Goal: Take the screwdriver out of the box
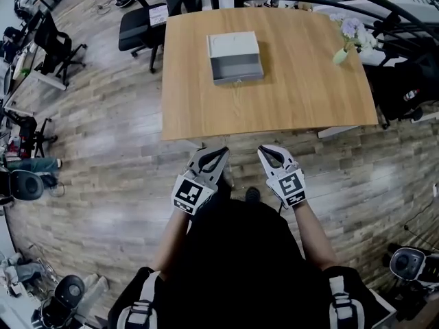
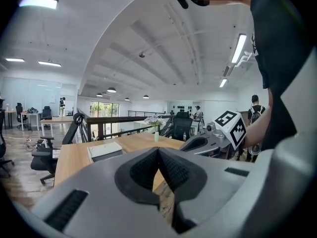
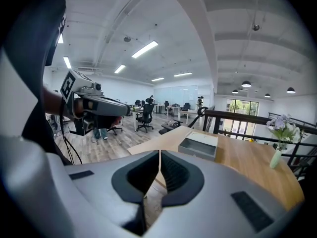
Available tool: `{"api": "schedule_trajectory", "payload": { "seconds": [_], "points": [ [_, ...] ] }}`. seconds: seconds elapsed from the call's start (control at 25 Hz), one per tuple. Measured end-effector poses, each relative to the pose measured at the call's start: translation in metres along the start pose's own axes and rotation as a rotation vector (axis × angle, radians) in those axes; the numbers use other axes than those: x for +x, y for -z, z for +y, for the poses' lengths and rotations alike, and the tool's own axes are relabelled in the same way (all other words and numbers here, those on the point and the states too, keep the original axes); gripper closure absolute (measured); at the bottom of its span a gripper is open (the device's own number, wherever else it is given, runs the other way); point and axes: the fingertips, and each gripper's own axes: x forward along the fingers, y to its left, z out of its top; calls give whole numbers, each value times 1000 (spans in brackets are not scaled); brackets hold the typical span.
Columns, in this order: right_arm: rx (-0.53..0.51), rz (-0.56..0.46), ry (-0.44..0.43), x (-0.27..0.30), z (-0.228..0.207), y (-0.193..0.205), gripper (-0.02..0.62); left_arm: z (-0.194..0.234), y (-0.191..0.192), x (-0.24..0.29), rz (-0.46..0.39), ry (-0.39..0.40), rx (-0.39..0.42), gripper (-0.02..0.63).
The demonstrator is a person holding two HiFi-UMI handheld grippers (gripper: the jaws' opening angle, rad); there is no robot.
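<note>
Both pairs of jaws are pressed together with nothing between them. The left gripper [image 2: 158, 151] and right gripper [image 3: 159, 153] are held side by side, just short of the table's [image 1: 288, 101] near edge. The box [image 1: 234, 57] lies well apart from them, toward the far edge, with its grey tray open. No screwdriver can be made out inside. If the jaws are not spread before the long reach, the box would likely be shoved. The vase [image 1: 341, 55] near the far right corner could be knocked.
</note>
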Motion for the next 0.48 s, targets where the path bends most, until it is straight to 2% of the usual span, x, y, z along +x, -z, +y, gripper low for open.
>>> {"api": "schedule_trajectory", "payload": {
  "seconds": [0.48],
  "points": [
    [27,18,60,56,-12,-15,568,65,-2,16,-2,75,10,584]
  ]
}}
